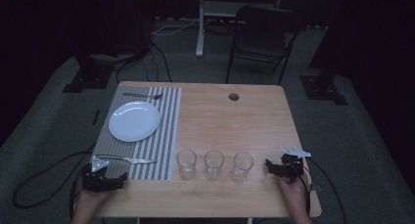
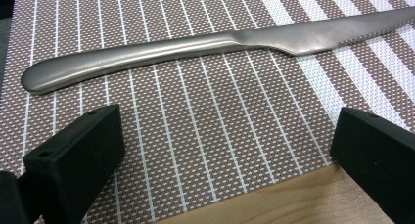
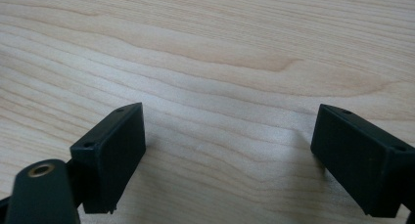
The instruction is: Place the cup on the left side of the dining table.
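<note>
A striped placemat (image 1: 166, 136) covers the table's left side, with a white plate (image 1: 134, 121) on it. A fork (image 1: 143, 95) lies beyond the plate and a metal knife (image 1: 131, 159) lies near the mat's front edge. My left gripper (image 1: 121, 178) rests at the front left corner, open, jaws wide apart just in front of the knife (image 2: 195, 48). Three clear glasses (image 1: 186, 163) (image 1: 214, 164) (image 1: 242, 166) stand in a row near the front edge. My right gripper (image 1: 269, 164) sits to the right of them, open over bare wood (image 3: 225, 87), holding nothing.
The wooden table (image 1: 235, 121) has a round cable hole (image 1: 234, 96) near its far edge. Behind it stand a dark chair (image 1: 264, 35) and a white table leg (image 1: 199, 23). Cables (image 1: 34, 185) trail from both grippers.
</note>
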Tool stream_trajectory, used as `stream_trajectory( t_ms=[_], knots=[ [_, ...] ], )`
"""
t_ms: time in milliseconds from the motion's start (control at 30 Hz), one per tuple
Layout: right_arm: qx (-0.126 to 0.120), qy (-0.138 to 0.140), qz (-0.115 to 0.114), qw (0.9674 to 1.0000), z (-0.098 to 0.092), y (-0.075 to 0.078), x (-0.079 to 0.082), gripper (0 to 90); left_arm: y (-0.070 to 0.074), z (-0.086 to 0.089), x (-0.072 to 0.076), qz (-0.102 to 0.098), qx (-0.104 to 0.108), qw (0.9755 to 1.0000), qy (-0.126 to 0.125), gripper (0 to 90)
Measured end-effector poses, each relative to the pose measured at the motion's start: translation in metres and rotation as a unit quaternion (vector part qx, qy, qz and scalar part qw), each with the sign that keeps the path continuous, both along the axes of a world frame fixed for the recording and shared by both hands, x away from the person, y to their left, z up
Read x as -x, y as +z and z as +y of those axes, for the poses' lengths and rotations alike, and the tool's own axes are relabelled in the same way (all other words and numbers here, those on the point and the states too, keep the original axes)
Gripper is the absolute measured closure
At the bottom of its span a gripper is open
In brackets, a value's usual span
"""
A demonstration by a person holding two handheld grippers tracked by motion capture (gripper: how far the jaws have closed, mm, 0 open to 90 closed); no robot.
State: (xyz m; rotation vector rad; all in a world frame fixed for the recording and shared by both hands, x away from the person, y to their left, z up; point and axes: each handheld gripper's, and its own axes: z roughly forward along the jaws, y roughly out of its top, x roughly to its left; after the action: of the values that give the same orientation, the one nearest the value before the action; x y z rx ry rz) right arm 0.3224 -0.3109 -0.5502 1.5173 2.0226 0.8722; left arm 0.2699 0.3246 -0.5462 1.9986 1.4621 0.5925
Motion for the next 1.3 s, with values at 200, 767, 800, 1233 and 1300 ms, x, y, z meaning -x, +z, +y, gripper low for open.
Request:
stream_trajectory(
  t_ms=[200,767,800,1233,1300],
  knots=[
    [0.000,0.000,0.000,1.0000,0.0000,0.0000,0.0000,12.5,-0.0001,0.0001,0.0000,0.000,0.000,1.0000,0.000,0.1],
    [0.000,0.000,0.000,1.0000,0.0000,0.0000,0.0000,12.5,0.0019,0.0024,0.0000,0.009,-0.002,0.9999,-0.013,0.3],
    [0.000,0.000,0.000,1.0000,0.0000,0.0000,0.0000,12.5,0.0020,0.0029,0.0005,0.008,0.002,0.9999,-0.013,0.3],
    [0.000,-0.005,0.001,1.0000,0.0008,0.0001,0.0008,12.6,0.0027,-0.0015,0.0052,0.010,0.002,0.9992,-0.038,0.3],
    [0.000,-0.005,0.000,1.0000,0.0008,0.0001,0.0008,12.6,0.0030,-0.0029,0.0055,0.012,0.002,0.9991,-0.041,0.3]
  ],
)
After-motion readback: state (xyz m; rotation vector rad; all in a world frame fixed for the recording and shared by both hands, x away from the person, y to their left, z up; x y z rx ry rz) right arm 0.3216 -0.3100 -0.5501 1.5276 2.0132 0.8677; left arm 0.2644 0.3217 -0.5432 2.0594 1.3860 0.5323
